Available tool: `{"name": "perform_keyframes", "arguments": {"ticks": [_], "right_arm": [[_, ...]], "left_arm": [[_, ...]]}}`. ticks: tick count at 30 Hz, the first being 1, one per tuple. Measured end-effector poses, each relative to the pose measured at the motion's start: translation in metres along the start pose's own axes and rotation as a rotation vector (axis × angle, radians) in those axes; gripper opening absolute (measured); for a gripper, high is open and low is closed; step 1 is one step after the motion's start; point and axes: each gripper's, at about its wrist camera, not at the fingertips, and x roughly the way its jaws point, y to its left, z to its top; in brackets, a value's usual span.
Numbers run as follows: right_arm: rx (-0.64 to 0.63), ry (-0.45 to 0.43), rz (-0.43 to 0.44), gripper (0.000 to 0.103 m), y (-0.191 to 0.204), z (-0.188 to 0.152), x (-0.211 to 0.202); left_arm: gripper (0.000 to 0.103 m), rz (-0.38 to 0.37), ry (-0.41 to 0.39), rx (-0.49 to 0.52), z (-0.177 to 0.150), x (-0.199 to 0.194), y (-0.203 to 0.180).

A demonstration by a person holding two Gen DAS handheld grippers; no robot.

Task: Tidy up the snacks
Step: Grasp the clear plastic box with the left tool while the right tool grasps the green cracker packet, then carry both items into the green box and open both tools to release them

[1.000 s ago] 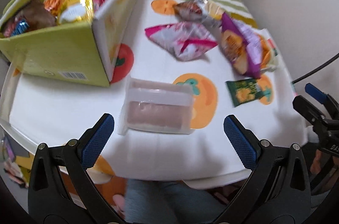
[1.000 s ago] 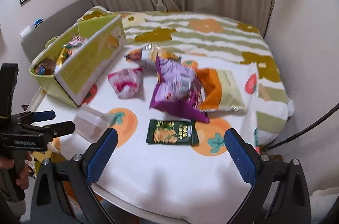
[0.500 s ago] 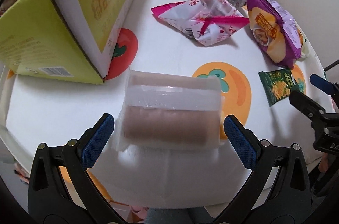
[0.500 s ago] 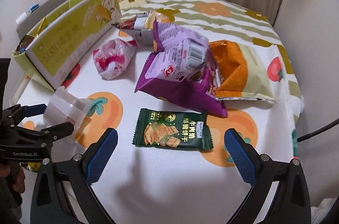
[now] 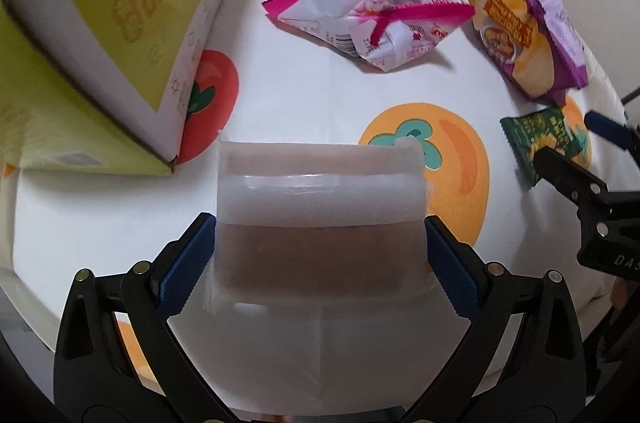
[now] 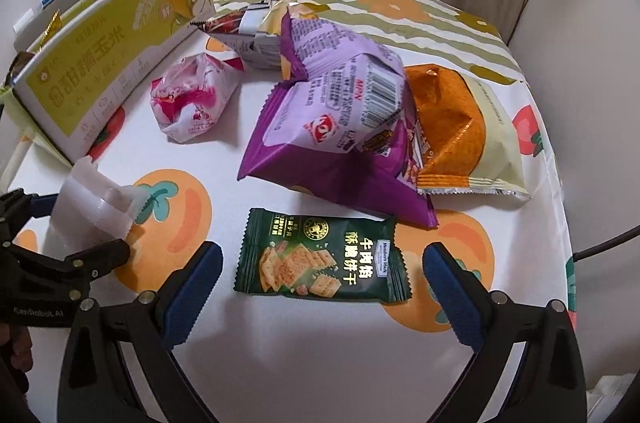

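Note:
A clear-wrapped snack pack (image 5: 320, 223) with a brown filling lies on the fruit-print tablecloth (image 5: 288, 95), right between my left gripper's (image 5: 320, 255) blue pads. The jaws are closing, the pads reach its two ends, and the wrapper shows no squeeze. From the right wrist view the same pack (image 6: 96, 199) sits in the left gripper (image 6: 80, 227). My right gripper (image 6: 322, 287) is open and low over a dark green cracker packet (image 6: 324, 259), which lies just beyond its fingertips. The yellow-green snack box (image 5: 120, 23) stands to the left.
Loose on the cloth lie a pink-white packet (image 6: 192, 103), a purple bag (image 6: 336, 127), an orange-and-cream bag (image 6: 460, 127) and a brown-silver packet (image 6: 248, 35). The table's edge runs close below both grippers. Curtains and a wall stand behind.
Both grippers have sunk toward the table. The clear pack now fills the gap between the left pads, which have drawn in. The green packet has come nearer to the right fingertips.

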Motion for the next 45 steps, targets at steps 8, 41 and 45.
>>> {"name": "perform_keyframes", "arguments": {"ticks": [8,41,45], "right_arm": [[0.009,0.050,0.006,0.083,0.002,0.004,0.014],[0.025,-0.045,0.007,0.059,0.007,-0.008,-0.035],[0.011,-0.098,0.000,0.059,0.007,0.000,-0.065]], "left_arm": [[0.080,-0.010,0.002,0.047,0.000,-0.009,-0.004],[0.072,-0.137,-0.065,-0.016,-0.005,-0.064,-0.007],[0.072,-0.151,-0.126,-0.018,0.000,-0.100,-0.009]]}}
